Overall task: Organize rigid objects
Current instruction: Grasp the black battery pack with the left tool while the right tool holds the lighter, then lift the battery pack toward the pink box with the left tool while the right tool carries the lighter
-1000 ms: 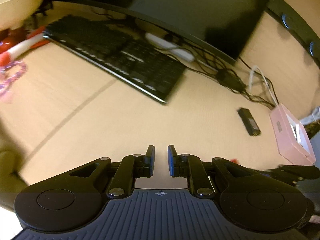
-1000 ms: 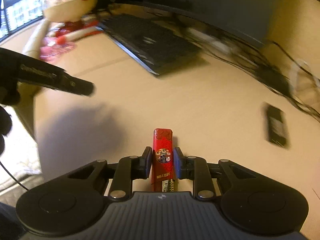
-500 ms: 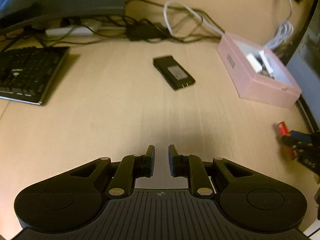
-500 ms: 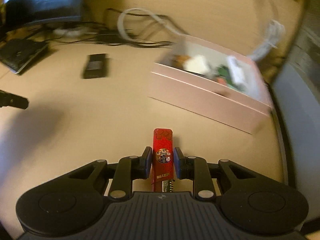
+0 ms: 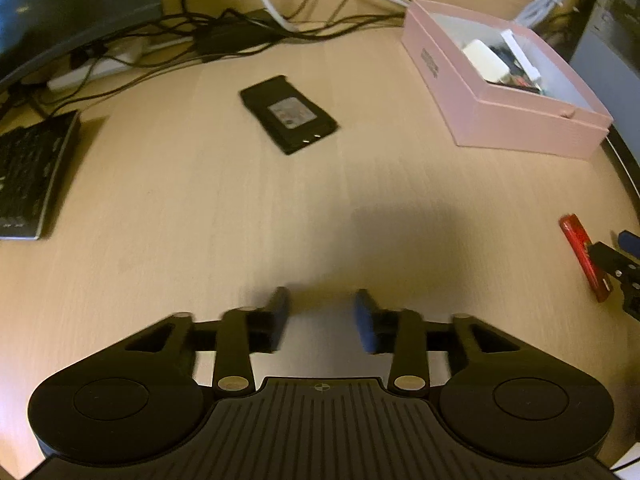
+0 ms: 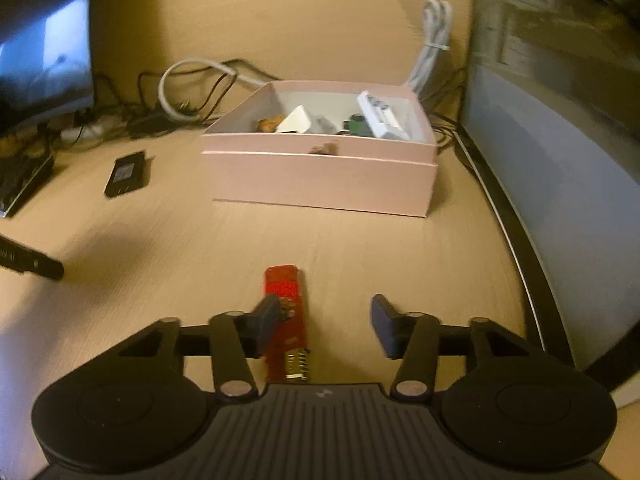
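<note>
A flat red clip-like thing with a metal spring (image 6: 285, 312) sits between the opening jaws of my right gripper (image 6: 326, 320). It rests against the left finger, and the right pad stands well clear of it. The left wrist view shows it at the far right (image 5: 584, 256). A pink open box (image 6: 320, 176) with several small items inside stands just beyond it, also seen from the left (image 5: 500, 120). My left gripper (image 5: 322, 312) hovers over bare desk, its jaws opening with nothing between them. A black battery pack (image 5: 288, 114) lies ahead of it.
A keyboard (image 5: 28, 176) lies at the left, with a monitor (image 5: 72, 8) and tangled cables (image 5: 240, 32) behind it. A grey cabinet-like wall (image 6: 560, 160) bounds the desk on the right. A white cable bundle (image 6: 434, 40) hangs behind the box.
Both views swung from the keyboard toward the pink box and came closer to it. Both grippers' jaws have spread, and the right one no longer clamps the red thing.
</note>
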The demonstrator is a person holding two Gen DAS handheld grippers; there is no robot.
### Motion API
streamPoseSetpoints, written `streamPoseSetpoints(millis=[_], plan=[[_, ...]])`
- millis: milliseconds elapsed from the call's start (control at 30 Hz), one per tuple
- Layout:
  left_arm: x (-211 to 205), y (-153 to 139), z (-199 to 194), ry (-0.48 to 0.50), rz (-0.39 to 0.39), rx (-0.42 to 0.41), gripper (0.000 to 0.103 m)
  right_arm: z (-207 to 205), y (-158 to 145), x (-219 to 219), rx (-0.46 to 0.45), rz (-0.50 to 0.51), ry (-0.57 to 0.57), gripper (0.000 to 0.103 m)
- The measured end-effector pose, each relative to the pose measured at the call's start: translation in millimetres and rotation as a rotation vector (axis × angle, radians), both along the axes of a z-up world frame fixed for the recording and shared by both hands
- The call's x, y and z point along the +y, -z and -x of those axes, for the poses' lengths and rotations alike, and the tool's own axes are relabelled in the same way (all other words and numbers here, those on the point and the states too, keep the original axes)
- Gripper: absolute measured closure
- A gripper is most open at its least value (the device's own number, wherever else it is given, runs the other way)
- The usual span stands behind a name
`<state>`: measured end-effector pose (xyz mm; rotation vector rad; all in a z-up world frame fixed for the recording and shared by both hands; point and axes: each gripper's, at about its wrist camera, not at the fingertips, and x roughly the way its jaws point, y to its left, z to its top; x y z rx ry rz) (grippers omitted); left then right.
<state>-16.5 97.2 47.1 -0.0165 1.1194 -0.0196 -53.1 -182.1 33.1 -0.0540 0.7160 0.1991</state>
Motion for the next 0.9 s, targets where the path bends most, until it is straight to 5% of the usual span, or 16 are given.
streamPoseSetpoints(millis=[133, 300, 467, 633, 900], plan=[[-14, 4, -4, 0.042, -0.004, 0.020, 0.026, 0, 8, -13, -0.014, -0.083, 0.036, 0.035], [-2, -4, -21, -0.083, 0.106, -0.041, 0.032, -3, 11, -16, -0.011, -0.120, 0.043, 0.029], [12, -14, -76, -0.243, 0.087, -0.139, 0.032, -5, 13, -4, -0.007, -0.058, 0.017, 0.022], [23, 4, -131, -0.341, 0.064, -0.120, 0.032, -6, 15, 4, 0.003, -0.001, -0.001, 0.016], [23, 19, -149, -0.312, 0.001, -0.188, 0.051, -8, 15, 11, 0.043, 0.018, -0.081, 0.002]])
